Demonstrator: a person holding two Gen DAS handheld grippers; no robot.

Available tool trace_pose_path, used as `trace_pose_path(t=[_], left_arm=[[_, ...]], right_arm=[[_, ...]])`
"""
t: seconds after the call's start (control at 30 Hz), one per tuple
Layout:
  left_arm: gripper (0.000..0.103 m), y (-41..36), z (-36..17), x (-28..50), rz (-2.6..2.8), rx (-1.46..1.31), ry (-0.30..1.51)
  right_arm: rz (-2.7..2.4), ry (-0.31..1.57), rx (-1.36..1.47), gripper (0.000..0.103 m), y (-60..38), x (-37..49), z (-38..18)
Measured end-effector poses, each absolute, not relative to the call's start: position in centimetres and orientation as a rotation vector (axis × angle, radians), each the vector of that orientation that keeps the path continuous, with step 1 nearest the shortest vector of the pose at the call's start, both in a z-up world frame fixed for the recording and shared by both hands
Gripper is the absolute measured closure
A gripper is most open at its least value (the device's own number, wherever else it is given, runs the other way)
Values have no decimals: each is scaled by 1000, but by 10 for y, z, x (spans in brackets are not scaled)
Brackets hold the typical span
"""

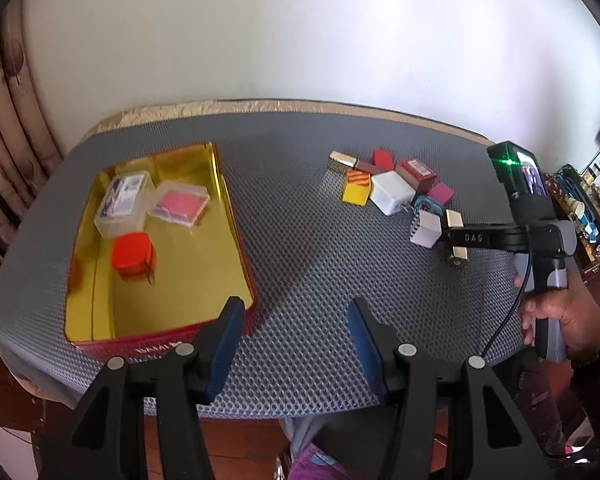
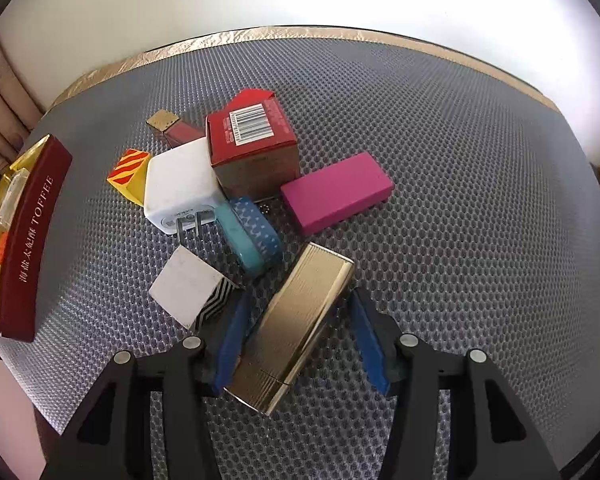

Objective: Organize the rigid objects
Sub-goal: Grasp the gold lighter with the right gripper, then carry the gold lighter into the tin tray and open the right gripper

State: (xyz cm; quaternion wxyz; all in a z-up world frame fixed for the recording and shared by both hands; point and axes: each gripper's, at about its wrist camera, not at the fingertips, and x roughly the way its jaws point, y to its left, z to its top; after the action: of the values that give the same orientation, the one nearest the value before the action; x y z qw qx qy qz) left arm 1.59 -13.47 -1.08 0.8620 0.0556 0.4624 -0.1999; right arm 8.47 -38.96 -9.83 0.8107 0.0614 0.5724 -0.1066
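Right wrist view: toffee tin far left; white block just left of right gripper. Gold case lying tilted between wide-spread fingers, touching left pad, clear of right pad. Left gripper wide open, empty.

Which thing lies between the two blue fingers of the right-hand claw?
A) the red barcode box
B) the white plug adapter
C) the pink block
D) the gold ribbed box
D: the gold ribbed box lies between the open right claw's fingers, not yet squeezed.
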Motion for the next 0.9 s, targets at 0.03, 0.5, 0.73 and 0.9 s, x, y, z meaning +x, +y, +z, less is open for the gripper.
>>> trace_pose_path(t=[0.03, 0.5, 0.73, 0.9], left_arm=[[48, -134, -12, 16, -420, 113, 974], [48, -131, -9, -1, -386, 122, 972], [48, -116, -9, -18, -313, 85, 974], [48, -91, -12, -32, -178, 20, 962]], right_arm=[[-217, 1227, 108, 53, -389, 85, -99], [-153, 1196, 61, 77, -396, 53, -95], [-106, 1192, 185, 77, -407, 20, -75], [-20, 1145, 222, 77, -387, 18, -41]])
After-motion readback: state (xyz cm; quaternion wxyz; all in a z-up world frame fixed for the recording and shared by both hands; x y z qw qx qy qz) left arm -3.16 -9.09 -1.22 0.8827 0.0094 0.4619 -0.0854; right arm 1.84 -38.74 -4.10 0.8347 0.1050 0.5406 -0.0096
